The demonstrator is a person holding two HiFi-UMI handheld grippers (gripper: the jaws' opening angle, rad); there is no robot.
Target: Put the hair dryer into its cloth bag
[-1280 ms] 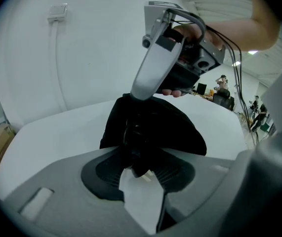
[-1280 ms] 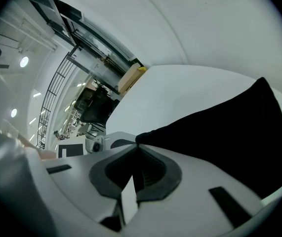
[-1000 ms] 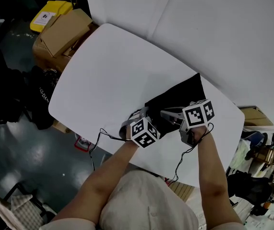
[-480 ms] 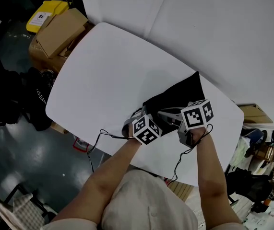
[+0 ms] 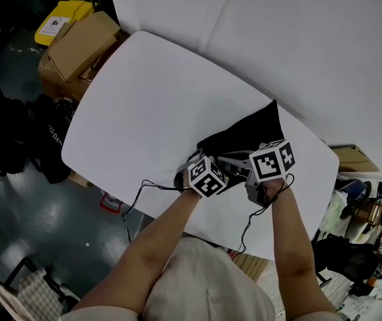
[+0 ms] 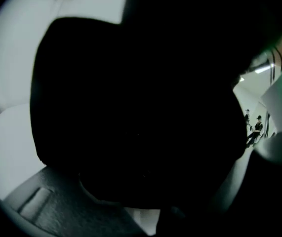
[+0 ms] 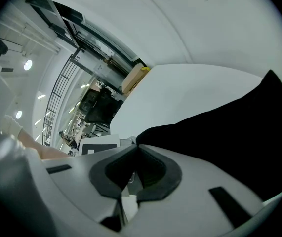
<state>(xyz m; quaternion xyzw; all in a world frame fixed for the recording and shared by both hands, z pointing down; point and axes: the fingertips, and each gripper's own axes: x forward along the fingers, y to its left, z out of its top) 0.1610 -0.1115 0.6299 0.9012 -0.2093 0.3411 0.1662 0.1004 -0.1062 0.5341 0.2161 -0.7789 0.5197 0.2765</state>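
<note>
Presently, in the head view, the cloth bag (image 5: 251,129) lies flat on the white table (image 5: 144,99), near its right front edge, with its near end turned towards you. Your left gripper (image 5: 192,166) and right gripper (image 5: 234,160) sit side by side at that near end, close together. No hair dryer can be picked out here; anything dark is lost against the black cloth.

In the left gripper view, a large dark bulk fills nearly the whole frame and sits in the gap between the jaws, which stand partly apart around it. I judge this to be the hair dryer (image 6: 131,107), gripped, with its nose at or inside the bag's mouth. Black on black, its outline cannot be separated from the cloth.

In the right gripper view, the jaws are closed tip to tip, and the bag's edge begins exactly at those tips. They appear to pinch the rim and hold the mouth for you.

Assessment: the bag is held and the dryer is at its opening, so insertion is under way but not confirmed complete. The dryer has yet to be pushed fully in and both grips let go.
</note>
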